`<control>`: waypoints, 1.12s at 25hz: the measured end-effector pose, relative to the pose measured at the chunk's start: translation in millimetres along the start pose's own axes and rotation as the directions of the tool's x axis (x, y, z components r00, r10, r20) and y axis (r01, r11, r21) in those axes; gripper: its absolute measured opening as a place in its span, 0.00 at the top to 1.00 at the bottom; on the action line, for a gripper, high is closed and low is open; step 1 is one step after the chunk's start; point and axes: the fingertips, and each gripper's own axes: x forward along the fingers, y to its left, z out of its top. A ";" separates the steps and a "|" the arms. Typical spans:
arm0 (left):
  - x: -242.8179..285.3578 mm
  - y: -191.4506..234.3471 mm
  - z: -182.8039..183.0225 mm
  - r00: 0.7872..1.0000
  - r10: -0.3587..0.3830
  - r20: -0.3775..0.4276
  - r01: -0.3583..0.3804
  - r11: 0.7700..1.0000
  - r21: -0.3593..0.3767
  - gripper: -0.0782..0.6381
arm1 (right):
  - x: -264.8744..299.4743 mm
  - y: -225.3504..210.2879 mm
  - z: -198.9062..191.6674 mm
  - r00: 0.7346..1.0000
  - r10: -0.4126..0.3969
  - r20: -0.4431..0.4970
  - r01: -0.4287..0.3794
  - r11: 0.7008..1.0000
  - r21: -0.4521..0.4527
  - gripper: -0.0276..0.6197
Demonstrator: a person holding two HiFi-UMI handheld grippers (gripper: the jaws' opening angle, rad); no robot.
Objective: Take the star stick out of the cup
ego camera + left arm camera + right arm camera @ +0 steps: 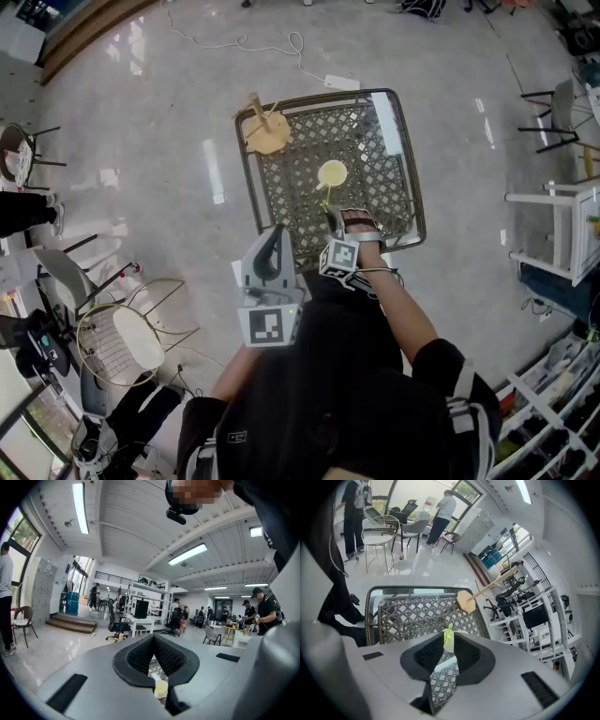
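Observation:
A cream cup (pixel 332 173) stands near the middle of a metal lattice table (pixel 375 150). A yellow-green star stick (pixel 324 201) reaches from the cup's near side to my right gripper (pixel 331 215), which is shut on it. In the right gripper view the stick (pixel 448 636) pokes up between the fingertips of that gripper (pixel 448 640), and the cup's pale rim (pixel 461 633) shows just behind. Whether the stick's lower end is still inside the cup is hidden. My left gripper (pixel 273 234) is held up off the table's near left edge, shut (pixel 153 639) and empty; the cup (pixel 161 688) shows below its jaws.
A round wooden base with a peg (pixel 267 133) leans at the table's far left corner (pixel 465 601). A wire chair (pixel 122 342) stands on the floor to the left, a white shelf unit (pixel 572 230) to the right. A cable (pixel 272 42) lies beyond the table.

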 end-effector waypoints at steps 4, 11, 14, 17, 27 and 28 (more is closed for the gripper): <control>-0.8 0.3 0.8 1.000 0.002 0.004 -0.002 1.000 0.000 0.87 | 4.7 3.2 -3.2 1.000 0.008 -0.008 -0.008 1.000 0.005 0.88; -7.5 -1.0 1.4 1.000 0.002 0.004 -0.002 1.000 0.003 0.87 | 8.7 6.7 -11.3 0.999 0.006 -0.038 -0.006 1.000 0.003 0.89; -10.7 -1.8 -0.2 1.000 0.002 0.001 -0.002 1.000 0.006 0.87 | 10.0 6.8 -15.3 0.999 -0.002 -0.048 0.002 1.000 0.006 0.92; -13.0 0.8 2.9 1.000 0.001 0.009 -0.001 1.000 0.005 0.87 | 8.8 2.6 -13.8 0.999 -0.011 -0.048 0.013 1.000 0.025 0.92; -39.6 -2.8 6.5 0.999 -0.023 0.029 0.022 1.000 0.013 0.87 | -14.5 2.5 -6.3 0.997 -0.061 -0.035 0.064 0.995 0.074 0.92; -43.7 -0.6 8.4 0.999 -0.027 0.032 0.026 1.000 0.015 0.87 | -18.0 2.4 -2.3 0.997 -0.069 -0.036 0.071 0.994 0.079 0.92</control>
